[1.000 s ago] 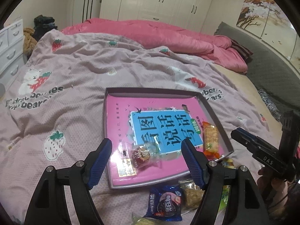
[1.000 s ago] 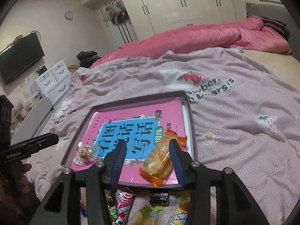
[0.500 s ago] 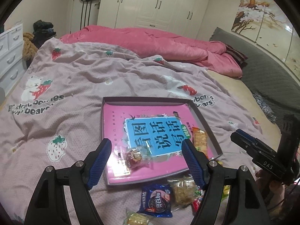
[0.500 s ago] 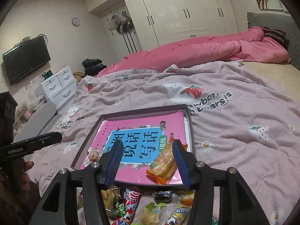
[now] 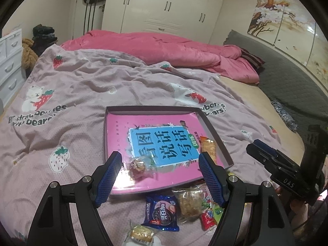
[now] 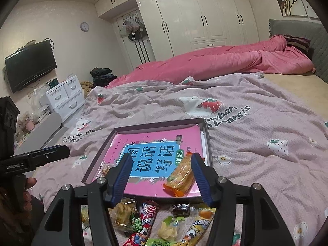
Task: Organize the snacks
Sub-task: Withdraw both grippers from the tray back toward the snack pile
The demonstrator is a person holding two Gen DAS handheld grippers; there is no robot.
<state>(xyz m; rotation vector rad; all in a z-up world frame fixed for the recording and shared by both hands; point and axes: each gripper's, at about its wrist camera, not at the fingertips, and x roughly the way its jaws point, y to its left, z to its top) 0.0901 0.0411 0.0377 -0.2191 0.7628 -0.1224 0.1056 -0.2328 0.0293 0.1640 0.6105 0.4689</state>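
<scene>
Both grippers have pulled back from the tray (image 5: 217, 141); your right gripper (image 6: 161, 176) has just been opening, its jaws now wide with nothing between them, the orange snack (image 6: 180, 177) lying in the tray's near right corner. Your left gripper (image 5: 160, 177) also stands wide and holds nothing. Next, reach for the loose snacks (image 6: 143, 215) just before the tray's near edge.

I am reading "DAS" on the right gripper (image 5: 288, 179), "GenRobot.AI" on the left gripper (image 6: 15, 166), and "bears!" on the blanket (image 5: 215, 111).
</scene>
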